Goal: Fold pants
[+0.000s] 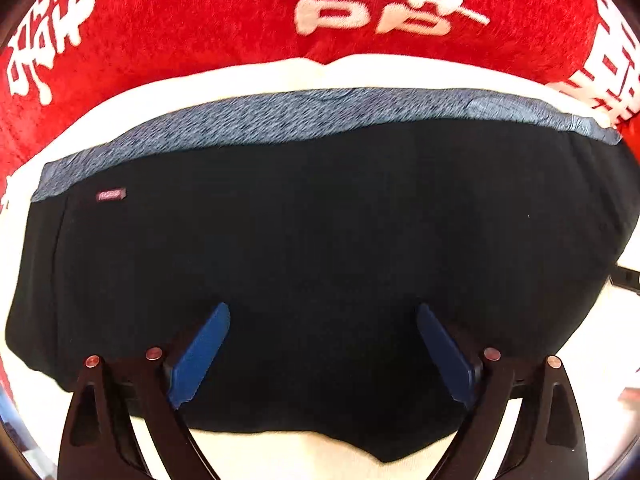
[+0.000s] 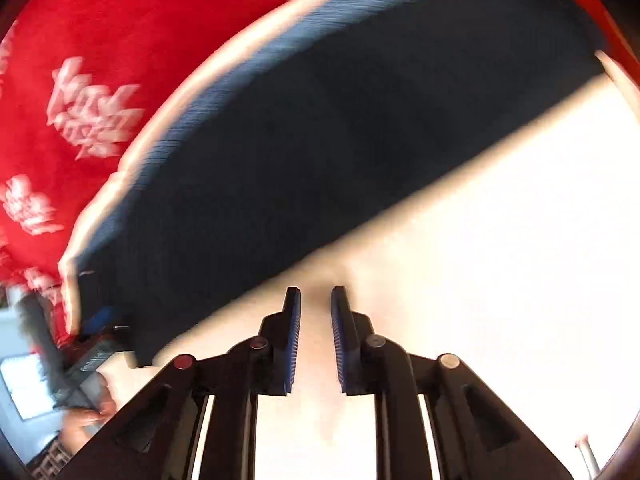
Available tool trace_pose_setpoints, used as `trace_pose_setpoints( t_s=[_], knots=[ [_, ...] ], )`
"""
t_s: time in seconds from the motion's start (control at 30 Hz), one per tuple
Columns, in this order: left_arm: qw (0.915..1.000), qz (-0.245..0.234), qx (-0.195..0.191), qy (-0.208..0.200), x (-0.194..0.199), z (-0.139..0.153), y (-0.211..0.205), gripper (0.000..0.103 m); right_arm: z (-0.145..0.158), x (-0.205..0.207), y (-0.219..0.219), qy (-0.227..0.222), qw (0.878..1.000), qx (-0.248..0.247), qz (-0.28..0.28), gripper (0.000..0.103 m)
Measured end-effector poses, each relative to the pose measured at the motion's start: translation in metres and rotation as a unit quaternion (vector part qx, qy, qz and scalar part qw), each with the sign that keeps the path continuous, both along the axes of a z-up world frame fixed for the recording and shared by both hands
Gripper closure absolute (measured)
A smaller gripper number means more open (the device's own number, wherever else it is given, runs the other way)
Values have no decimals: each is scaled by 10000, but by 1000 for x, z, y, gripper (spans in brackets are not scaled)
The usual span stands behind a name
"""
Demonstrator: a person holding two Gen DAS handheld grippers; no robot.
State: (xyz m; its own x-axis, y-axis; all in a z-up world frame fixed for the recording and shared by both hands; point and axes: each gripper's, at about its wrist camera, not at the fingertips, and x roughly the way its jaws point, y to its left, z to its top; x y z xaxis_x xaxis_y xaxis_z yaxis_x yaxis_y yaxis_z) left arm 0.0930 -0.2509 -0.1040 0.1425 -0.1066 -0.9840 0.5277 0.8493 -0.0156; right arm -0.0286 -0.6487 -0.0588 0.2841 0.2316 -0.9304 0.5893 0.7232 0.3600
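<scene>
Red cloth (image 1: 160, 40): plush, with white characters, lying beyond the worktop's far edge.
Worktop (image 2: 500, 260): white surface carrying the garment.
Pants (image 1: 320, 240): black, folded into a broad block on the worktop, grey-blue waistband (image 1: 280, 120) along the far side, small pink label (image 1: 111, 195) near its left end.
Left tool (image 1: 322, 312): pointing straight down over the pants, blue fingers spread wide, nothing between them.
Right tool (image 2: 316, 300): over bare worktop just beside the pants' near edge, fingers drawn close with a narrow gap, gripping nothing.
</scene>
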Motion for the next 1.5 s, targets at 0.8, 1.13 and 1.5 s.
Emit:
trace_pose_setpoints(
  t_s=[0.8,1.13,1.5],
  knots=[
    [9992,174,4,-347,-44,1,-204,2,11,-57,-235,-772,9879,-124,-1337,93],
    [9980,122,500,-367,-47,8,-221,1,25,-66,-208,-894,9926,77,-820,79],
    [9975,29,246,-661,9,22,-327,1,18,32,-193,-966,9943,-321,332,79]
  ],
)
